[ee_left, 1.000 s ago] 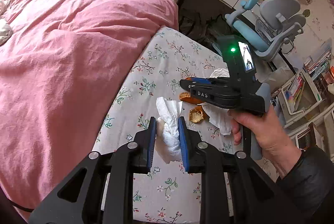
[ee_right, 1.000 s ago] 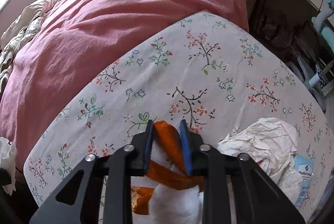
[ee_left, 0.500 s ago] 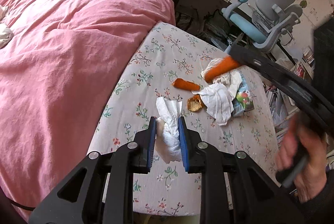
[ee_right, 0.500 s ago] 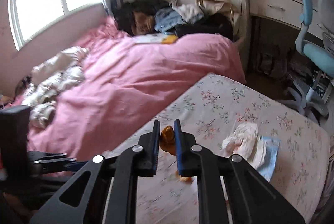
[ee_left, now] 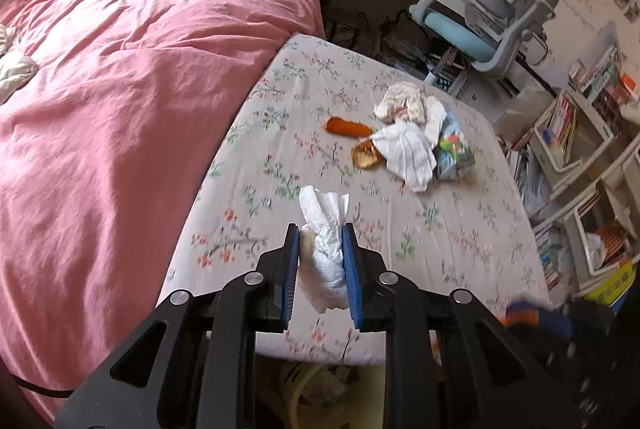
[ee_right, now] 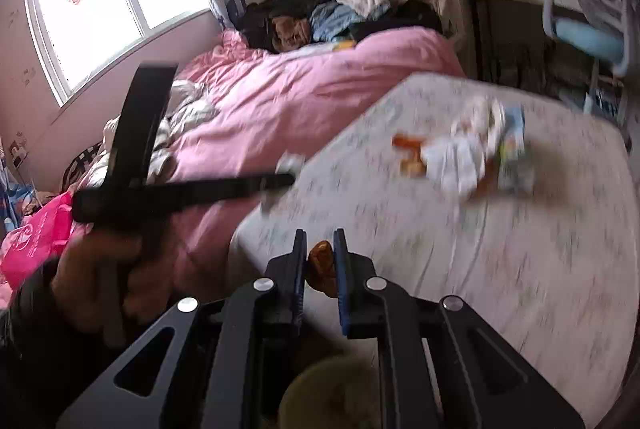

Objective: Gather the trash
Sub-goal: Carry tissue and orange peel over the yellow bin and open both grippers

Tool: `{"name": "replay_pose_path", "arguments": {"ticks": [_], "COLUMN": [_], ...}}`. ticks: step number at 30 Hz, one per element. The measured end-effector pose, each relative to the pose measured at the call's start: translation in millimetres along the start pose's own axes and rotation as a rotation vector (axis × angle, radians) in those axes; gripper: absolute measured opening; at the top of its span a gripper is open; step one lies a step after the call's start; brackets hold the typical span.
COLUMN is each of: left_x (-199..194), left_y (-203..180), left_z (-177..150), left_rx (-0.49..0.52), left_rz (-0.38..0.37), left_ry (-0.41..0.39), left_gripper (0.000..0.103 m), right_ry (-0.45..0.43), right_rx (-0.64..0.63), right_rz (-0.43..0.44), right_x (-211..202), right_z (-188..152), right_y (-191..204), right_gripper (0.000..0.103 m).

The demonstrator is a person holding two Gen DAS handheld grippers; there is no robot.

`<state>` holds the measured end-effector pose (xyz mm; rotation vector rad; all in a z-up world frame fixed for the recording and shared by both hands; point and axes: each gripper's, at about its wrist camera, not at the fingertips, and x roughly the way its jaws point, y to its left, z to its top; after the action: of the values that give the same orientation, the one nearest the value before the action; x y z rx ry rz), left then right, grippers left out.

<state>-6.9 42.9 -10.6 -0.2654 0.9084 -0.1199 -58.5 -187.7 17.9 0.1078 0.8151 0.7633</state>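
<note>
The crumpled white tissue (ee_left: 324, 261) sits pinched between the left gripper (ee_left: 320, 269) pads, lifted off the floral sheet (ee_left: 440, 229) for carrying. The right gripper (ee_right: 320, 273), jaws just narrowed to a thin gap, clamps an orange peel scrap (ee_right: 322, 265). Beyond both sets of fingertips more litter waits: another peel (ee_left: 346, 126), wadded tissues (ee_left: 408, 145), a printed packet (ee_left: 454, 149). Below the fingers, a pale bin rim (ee_right: 332, 389) (blurred) probably receives both loads; nothing blocks it.

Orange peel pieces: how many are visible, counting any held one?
3: two on the floral sheet, peel and peel; one peel in the right hand-held gripper. Tissues may hide more.
</note>
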Motion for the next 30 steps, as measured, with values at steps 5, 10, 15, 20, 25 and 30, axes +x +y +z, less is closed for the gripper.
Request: {"name": "replay_pose_path", "arguments": {"ticks": [5, 10, 15, 20, 25, 30], "left_x": [-7.3, -11.0, -5.1, 8.2, 13.0, 5.9], "left_y": [-2.5, -11.7, -31.5, -58.6, -84.2, -81.9], "left_z": [-19.9, -41.0, -65.8, -103.2, -134.5, -129.5], "left_rx": [0.033, 0.083, 0.149, 0.258, 0.395, 0.391], "left_rz": [0.01, 0.016, 0.009, -0.03, 0.007, 0.066], "left_ry": [0.015, 0.034, 0.085, 0.214, 0.262, 0.188], "left_gripper": [0.02, 0.02, 0.02, 0.021, 0.052, 0.07], "right_ry": [0.086, 0.136, 0.01, -0.08, -0.112, -0.101], "right_rx": [0.059, 0.097, 0.173, 0.266, 0.322, 0.355], "right_rz": [-0.005, -0.05, -0.094, -0.162, -0.193, -0.219], "right_x": [6.4, 12.5, -9.4, -24.2, -33.2, -30.9], "right_z": [-50.8, -75.4, -73.0, -76.7, -83.0, -86.7], "right_y": [-2.9, -8.0, -25.7, -46.6, -54.9, -61.3], "right_gripper": [0.014, 0.019, 0.057, 0.073, 0.082, 0.083]}}
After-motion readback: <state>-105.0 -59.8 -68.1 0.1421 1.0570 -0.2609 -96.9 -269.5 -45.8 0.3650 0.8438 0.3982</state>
